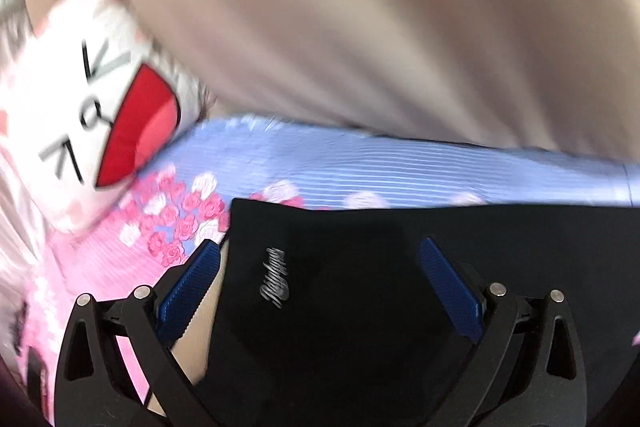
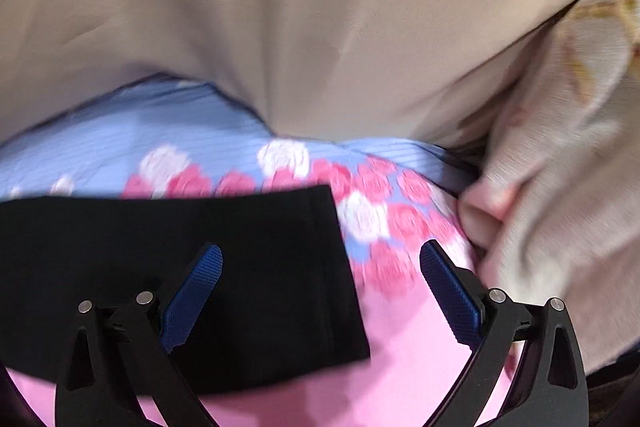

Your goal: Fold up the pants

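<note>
Left claw (image 1: 320, 259) spread, black pants (image 1: 360, 287) logo blurred

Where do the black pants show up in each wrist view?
Left wrist: black pants fill the lower centre and right, script logo near their left edge, between the open left gripper fingers.
Right wrist: black pants lower left, ending at a hem.
Shared landmark: the rose-print sheet behind them.
</note>
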`<action>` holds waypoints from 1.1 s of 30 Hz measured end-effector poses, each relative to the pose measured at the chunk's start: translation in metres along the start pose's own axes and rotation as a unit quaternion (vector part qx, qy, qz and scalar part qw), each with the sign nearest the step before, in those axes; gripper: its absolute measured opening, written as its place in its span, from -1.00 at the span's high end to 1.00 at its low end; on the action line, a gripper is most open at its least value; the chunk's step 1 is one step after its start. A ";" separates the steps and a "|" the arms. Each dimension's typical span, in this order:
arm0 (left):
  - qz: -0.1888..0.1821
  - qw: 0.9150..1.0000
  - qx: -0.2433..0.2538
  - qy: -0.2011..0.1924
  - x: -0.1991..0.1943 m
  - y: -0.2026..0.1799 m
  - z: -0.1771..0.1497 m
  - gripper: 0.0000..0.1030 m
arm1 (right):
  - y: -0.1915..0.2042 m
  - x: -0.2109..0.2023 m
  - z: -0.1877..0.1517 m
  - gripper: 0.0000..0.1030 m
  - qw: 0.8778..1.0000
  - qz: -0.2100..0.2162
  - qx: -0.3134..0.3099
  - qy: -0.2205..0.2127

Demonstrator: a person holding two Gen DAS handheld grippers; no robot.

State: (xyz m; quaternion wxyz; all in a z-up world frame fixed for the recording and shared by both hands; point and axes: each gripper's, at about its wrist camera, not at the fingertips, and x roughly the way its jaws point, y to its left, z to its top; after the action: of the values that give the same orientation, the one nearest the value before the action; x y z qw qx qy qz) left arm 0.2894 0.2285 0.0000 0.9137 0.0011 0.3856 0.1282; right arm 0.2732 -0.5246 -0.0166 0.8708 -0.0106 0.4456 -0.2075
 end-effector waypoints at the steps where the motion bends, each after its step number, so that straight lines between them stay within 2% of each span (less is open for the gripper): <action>1: -0.014 1.000 -0.017 0.019 0.015 0.015 0.007 -0.90 | -0.001 0.006 0.005 -0.89 1.000 0.012 0.003 0.005; 4: -0.010 0.997 -0.060 0.040 0.042 0.048 0.014 -0.90 | -0.007 0.030 0.016 -0.89 0.998 0.046 0.013 0.028; 6: -0.060 0.992 -0.076 0.082 0.068 0.060 0.016 -0.90 | -0.008 0.042 0.017 -0.88 0.997 0.058 0.016 0.044; 8: -0.077 0.988 -0.075 0.107 0.083 0.059 0.016 -0.90 | -0.009 0.047 0.017 -0.85 0.997 0.068 0.019 0.040; 9: -0.073 0.989 -0.066 0.112 0.089 0.057 0.016 -0.90 | -0.009 0.046 0.016 -0.76 0.997 0.073 0.019 0.033; 10: -0.059 0.991 -0.050 0.111 0.094 0.052 0.017 -0.90 | -0.009 0.045 0.016 -0.51 0.996 0.079 0.019 0.030; 11: -0.055 0.991 -0.041 0.112 0.097 0.048 0.015 -0.90 | -0.009 0.043 0.015 -0.36 0.995 0.093 0.021 0.029; 12: -0.049 0.991 -0.031 0.116 0.102 0.044 0.016 -0.87 | -0.009 0.041 0.014 -0.13 0.994 0.103 0.025 0.028; 13: -0.052 0.991 -0.031 0.122 0.105 0.043 0.017 -0.76 | -0.008 0.039 0.013 0.17 0.994 0.099 0.025 0.028; 15: -0.046 0.991 -0.032 0.123 0.104 0.041 0.020 -0.31 | -0.005 0.032 0.012 0.64 0.993 0.115 0.020 0.032; 16: -0.060 0.990 -0.035 0.123 0.103 0.040 0.025 -0.10 | -0.004 0.028 0.012 0.70 0.993 0.115 0.020 0.030; 17: -0.081 0.989 -0.039 0.120 0.096 0.041 0.026 0.27 | -0.002 0.021 0.011 0.73 0.993 0.111 0.016 0.023; 19: -0.089 0.990 -0.036 0.103 0.074 0.041 0.029 0.65 | -0.002 0.001 0.009 0.75 0.994 0.109 0.010 0.001; 20: -0.079 0.992 -0.025 0.091 0.060 0.041 0.030 0.93 | -0.004 -0.010 0.007 0.76 0.994 0.111 0.011 -0.009; 22: -0.069 0.996 -0.014 0.063 0.028 0.045 0.031 0.93 | -0.010 -0.033 0.003 0.76 0.993 0.115 0.013 -0.030; 24: -0.076 0.996 -0.019 0.041 -0.005 0.053 0.028 0.93 | -0.020 -0.063 -0.004 0.76 0.990 0.128 0.014 -0.054; 27: -0.090 0.996 -0.017 0.023 -0.042 0.071 0.022 0.92 | -0.034 -0.102 -0.019 0.76 0.988 0.134 0.005 -0.081; 30: -0.091 0.996 -0.010 0.021 -0.062 0.071 0.018 0.92 | -0.044 -0.127 -0.034 0.76 0.986 0.135 -0.005 -0.100; 33: -0.104 0.995 -0.005 0.002 -0.100 0.073 -0.001 0.92 | -0.056 -0.157 -0.056 0.76 0.982 0.141 -0.020 -0.128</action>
State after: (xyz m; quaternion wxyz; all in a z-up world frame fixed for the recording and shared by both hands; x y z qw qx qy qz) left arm 0.2047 0.2750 0.0767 0.9212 -0.0442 0.3851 0.0345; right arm 0.1282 -0.5086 0.0822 0.9406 0.0082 0.3320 -0.0705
